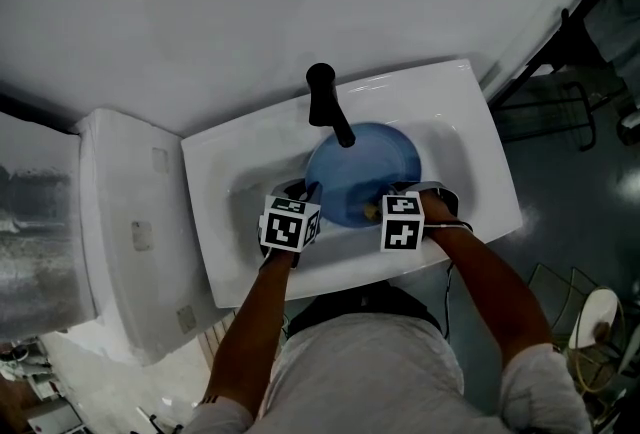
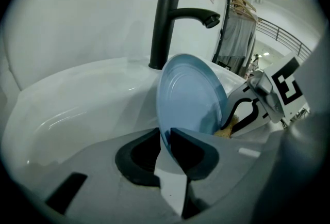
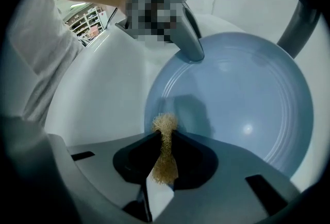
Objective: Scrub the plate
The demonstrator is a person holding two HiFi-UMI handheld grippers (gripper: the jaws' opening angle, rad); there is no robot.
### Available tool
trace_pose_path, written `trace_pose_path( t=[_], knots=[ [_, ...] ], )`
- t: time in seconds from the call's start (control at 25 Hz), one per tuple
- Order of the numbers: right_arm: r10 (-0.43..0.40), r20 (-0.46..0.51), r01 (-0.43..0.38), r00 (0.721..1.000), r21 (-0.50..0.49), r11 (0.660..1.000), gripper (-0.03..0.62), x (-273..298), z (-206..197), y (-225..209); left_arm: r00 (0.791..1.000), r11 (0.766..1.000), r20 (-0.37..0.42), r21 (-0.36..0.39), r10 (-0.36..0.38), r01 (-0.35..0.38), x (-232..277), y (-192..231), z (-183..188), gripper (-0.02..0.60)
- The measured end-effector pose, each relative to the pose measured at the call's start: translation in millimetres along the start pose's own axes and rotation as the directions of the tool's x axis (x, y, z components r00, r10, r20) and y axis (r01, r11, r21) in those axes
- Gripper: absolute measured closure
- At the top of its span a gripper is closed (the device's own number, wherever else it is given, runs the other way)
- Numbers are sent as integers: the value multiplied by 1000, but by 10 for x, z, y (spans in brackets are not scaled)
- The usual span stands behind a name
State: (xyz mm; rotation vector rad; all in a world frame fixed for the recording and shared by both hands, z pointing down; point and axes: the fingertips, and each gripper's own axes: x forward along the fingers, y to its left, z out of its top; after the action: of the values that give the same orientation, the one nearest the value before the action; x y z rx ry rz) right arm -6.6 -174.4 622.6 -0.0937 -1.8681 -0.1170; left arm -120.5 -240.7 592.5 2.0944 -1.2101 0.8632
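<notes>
Left gripper (image 2: pixel 165 136) pinches the rim of the smooth round blue plate (image 2: pixel 191 99); right gripper (image 3: pixel 164 138) clamps a fibrous tan scrubber (image 3: pixel 165 125).

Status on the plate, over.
Left gripper shut on blue plate rim, plate tilted in sink. Right gripper shut on tan scrubber, at plate edge. Faucet overhead.

Bright, even light; fisheye edges dark, perhaps slightly soft.

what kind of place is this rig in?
Probably a bathroom-style washstand, perhaps a mock-up: a white basin sink, a black faucet over it, and beside it a white box that looks like a toilet cistern.
</notes>
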Motion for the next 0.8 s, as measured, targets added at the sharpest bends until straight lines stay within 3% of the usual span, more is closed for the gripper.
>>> trace_pose_path(
  t=[0.2, 0.36, 0.52, 0.6, 0.8],
  knots=[
    [-44, -28, 44, 999, 0, 999, 531, -84, -84, -82, 1000, 1000, -1, 7, 3, -3, 6, -6, 2, 508],
    [-77, 3, 77, 997, 29, 997, 531, -200, -80, -130, 1000, 1000, 8, 25, 2, -2, -3, -16, 18, 508],
    [-126, 53, 121, 991, 92, 988, 531, -344, -73, -212, 999, 999, 32, 39, 1, -2, -37, -20, 61, 501],
    [-157, 82, 145, 984, 131, 981, 531, -431, -63, -260, 999, 999, 49, 41, 0, -2, -69, -19, 96, 466],
    [-245, 182, 195, 952, 256, 947, 531, -703, 15, -343, 994, 999, 106, 45, 19, -24, -235, -11, 203, 434]
  ],
)
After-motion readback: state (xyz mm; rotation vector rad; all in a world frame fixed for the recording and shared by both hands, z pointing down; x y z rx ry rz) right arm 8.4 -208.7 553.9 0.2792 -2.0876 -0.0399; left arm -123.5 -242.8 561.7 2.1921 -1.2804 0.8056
